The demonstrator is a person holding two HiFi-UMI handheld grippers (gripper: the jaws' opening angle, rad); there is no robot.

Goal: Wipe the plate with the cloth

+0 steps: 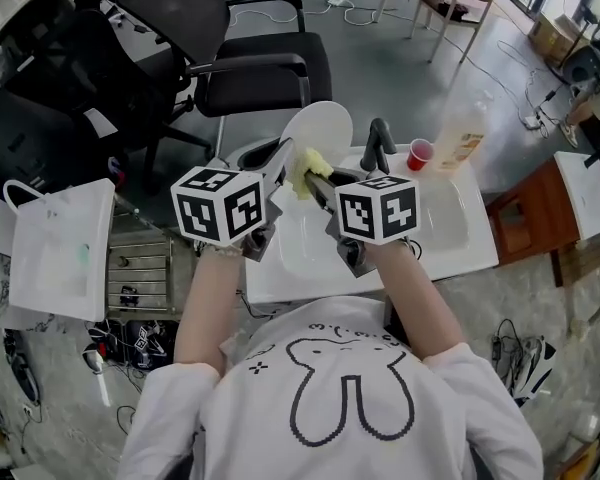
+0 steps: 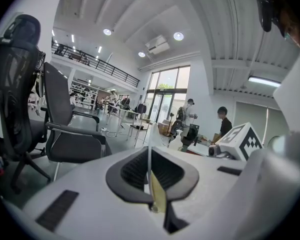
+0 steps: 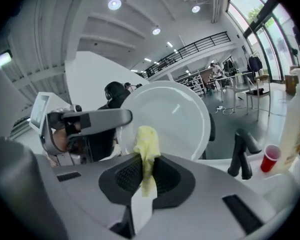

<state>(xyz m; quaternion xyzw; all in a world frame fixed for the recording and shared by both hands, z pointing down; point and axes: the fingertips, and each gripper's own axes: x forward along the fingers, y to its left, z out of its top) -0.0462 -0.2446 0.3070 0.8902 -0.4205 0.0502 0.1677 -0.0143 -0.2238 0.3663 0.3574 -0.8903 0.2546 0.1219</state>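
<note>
The left gripper [image 2: 150, 176] had its jaws clamped on the plate's rim. From its own camera the plate [image 2: 149, 144] showed only edge-on, a thin white line between the pads. The right gripper view gave what that one could not: the plate's whole round face, held upright. The yellow cloth [image 3: 146, 144] was pinched in the right gripper [image 3: 146, 178], its bunched top against the plate's lower part. From the head view both grippers sat close together above the white sink [image 1: 450, 238]. The faucet [image 1: 378, 144] stood just right of the plate, with the red cup [image 1: 419, 154] and a bottle [image 1: 462, 133] beyond it at the sink's back edge. A black chair [image 1: 242, 63] stood behind the sink, near the plate's far rim.
</note>
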